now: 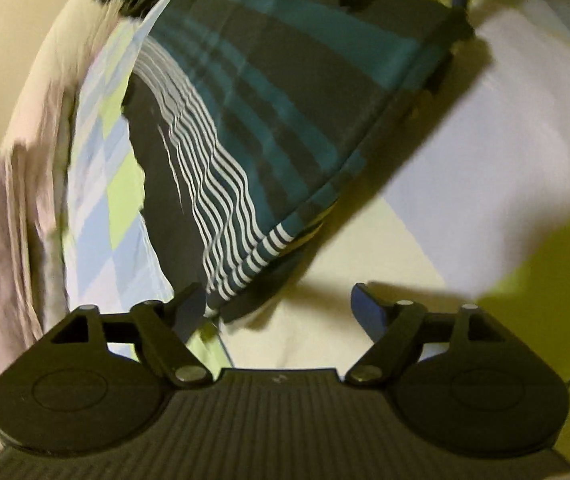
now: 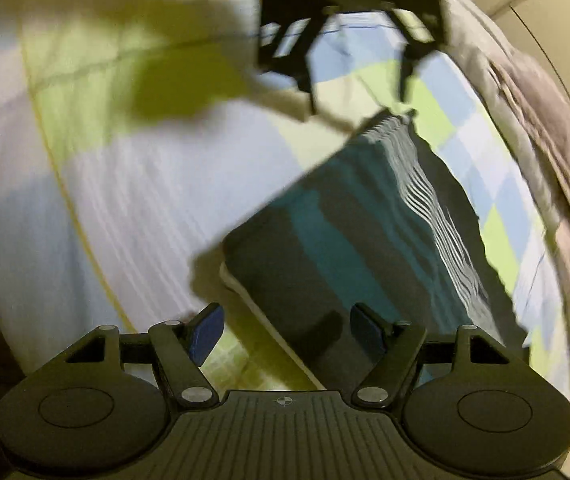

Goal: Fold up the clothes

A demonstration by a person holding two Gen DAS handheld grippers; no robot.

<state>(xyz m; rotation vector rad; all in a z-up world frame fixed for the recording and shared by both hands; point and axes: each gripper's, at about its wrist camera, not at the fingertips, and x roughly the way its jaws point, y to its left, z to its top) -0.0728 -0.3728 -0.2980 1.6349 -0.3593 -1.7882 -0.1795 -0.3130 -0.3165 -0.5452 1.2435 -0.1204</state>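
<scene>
The garment (image 1: pixel 269 120), a folded dark piece with teal bands and a strip of thin white wavy stripes, lies flat on the sheet (image 1: pixel 465 160), a bedcover of pale lilac, lime and light blue patches. The left gripper (image 1: pixel 281 312) hangs just over one narrow end of it: the striped corner sits right beside the left finger (image 1: pixel 187 308), while the other finger stands over bare sheet, and nothing is between the two. Its jaws stand wide apart and hold nothing. The right gripper (image 2: pixel 285 332) is over the opposite end, its jaws likewise spread wide and empty; the corner of the garment (image 2: pixel 365 240) reaches in between its blue pads (image 2: pixel 205 334), but they do not press on it. In the right view the left gripper (image 2: pixel 359 76) shows at the far end of the garment, fingers pointing down at the cloth. Along the far side of the sheet lies a rumpled pinkish-grey blanket (image 1: pixel 13 232), apart from the garment. Both views are smeared by motion, and dark shadows fall across the sheet.
</scene>
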